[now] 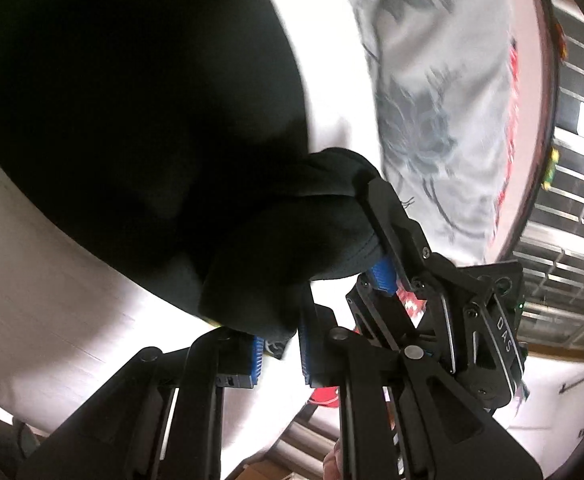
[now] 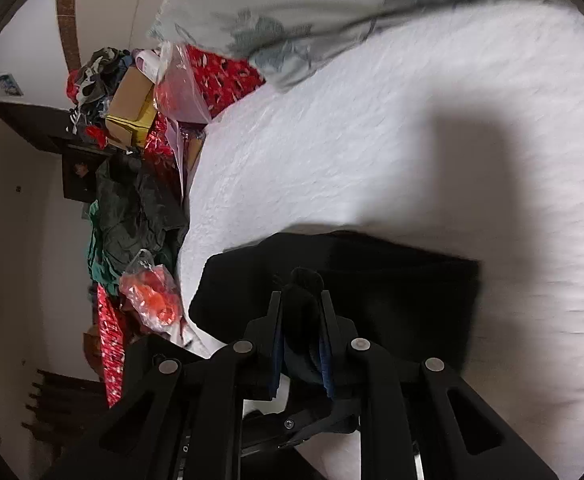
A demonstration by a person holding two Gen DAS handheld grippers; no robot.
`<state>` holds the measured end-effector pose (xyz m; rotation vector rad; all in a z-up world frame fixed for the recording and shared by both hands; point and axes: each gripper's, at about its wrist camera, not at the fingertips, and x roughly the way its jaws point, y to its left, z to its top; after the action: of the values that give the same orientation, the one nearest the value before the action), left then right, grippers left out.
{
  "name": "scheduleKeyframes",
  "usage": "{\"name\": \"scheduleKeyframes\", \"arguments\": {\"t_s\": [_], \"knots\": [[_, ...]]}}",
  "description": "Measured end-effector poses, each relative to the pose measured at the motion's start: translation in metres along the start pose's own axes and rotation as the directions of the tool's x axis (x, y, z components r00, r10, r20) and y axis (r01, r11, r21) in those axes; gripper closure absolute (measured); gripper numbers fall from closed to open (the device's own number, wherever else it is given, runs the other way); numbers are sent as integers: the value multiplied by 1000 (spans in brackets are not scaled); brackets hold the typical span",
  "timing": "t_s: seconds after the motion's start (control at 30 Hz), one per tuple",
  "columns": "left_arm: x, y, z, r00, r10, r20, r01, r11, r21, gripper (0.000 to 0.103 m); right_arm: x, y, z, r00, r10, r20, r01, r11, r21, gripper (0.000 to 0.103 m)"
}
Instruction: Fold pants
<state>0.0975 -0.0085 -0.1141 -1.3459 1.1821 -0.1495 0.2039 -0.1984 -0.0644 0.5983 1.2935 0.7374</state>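
1. Your left claw [image 1: 280,354] is pinching a bunched edge of the black, soft fabric pants [image 1: 140,120]; the ribbed blue pads [image 1: 256,360] press on the cloth from both sides.
2. Your right claw [image 2: 301,300] is likewise clamped on a thick fold of the same black pants [image 2: 371,280], with cloth bulging up between its black fingers [image 2: 329,312].
3. In the left wrist view the right claw [image 1: 375,232] sits just beside the left one, both biting neighbouring bunches of the pants.
4. The pants hang from both claws above the white quilted bed cover [image 2: 371,140], whose surface is finely puckered; the far part of the pants spreads dark and smooth over it.
5. Beyond the pants on the bed lies a pale pillow with a grey-blue floral print [image 2: 292,20], rumpled and soft.
6. Off the bed's edge beside the pants stands a cluttered heap: a brown cardboard box [image 2: 130,100], clear crinkled plastic bags with red contents [image 2: 152,296], red patterned wrapping [image 2: 112,340] and dark green crumpled clothes [image 2: 136,216].
7. A fingertip of your hand [image 1: 333,460] shows under the left claw's frame.
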Motion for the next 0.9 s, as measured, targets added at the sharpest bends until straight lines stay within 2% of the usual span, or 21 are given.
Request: {"name": "scheduleKeyframes", "arguments": {"t_s": [0.1,0.17,0.3,0.4,0.5,0.57,0.67,0.7,0.77,0.83,0.9], "knots": [[-11,22,19,1000,7,10,-7,999,-39,91,34,-2,-1,1000,4,-10,-4,998,61,83],[-14,33,28,1000,0,-10,-1,998,-56,91,51,-9,-3,1000,9,-11,-8,993,117,80],[-21,39,37,998,-36,-57,33,998,-53,91,61,-4,-7,1000,-28,-3,28,989,147,76],[-34,30,36,998,-34,-51,34,999,0,88,40,12,-12,999,-32,31,28,992,120,67],[-57,20,36,1000,-3,-14,4,997,76,76,2,18,-21,994,44,104,-57,991,124,57],[-74,13,34,999,43,21,-45,988,148,67,-21,16,-32,984,87,155,-108,986,129,46],[-92,2,31,987,129,98,-151,952,267,55,-48,-4,-62,974,105,203,-142,974,176,41],[-93,-1,29,982,152,112,-179,939,294,50,-50,-16,-76,970,126,210,-172,960,221,41],[-90,-5,26,976,188,109,-214,917,336,50,-45,-35,-94,964,160,214,-221,927,304,41],[-82,-8,29,974,207,96,-227,907,355,50,-30,-56,-110,953,194,234,-276,875,397,41],[-73,-11,29,967,240,89,-255,892,373,50,-16,-69,-117,946,191,263,-298,831,469,41]]}}
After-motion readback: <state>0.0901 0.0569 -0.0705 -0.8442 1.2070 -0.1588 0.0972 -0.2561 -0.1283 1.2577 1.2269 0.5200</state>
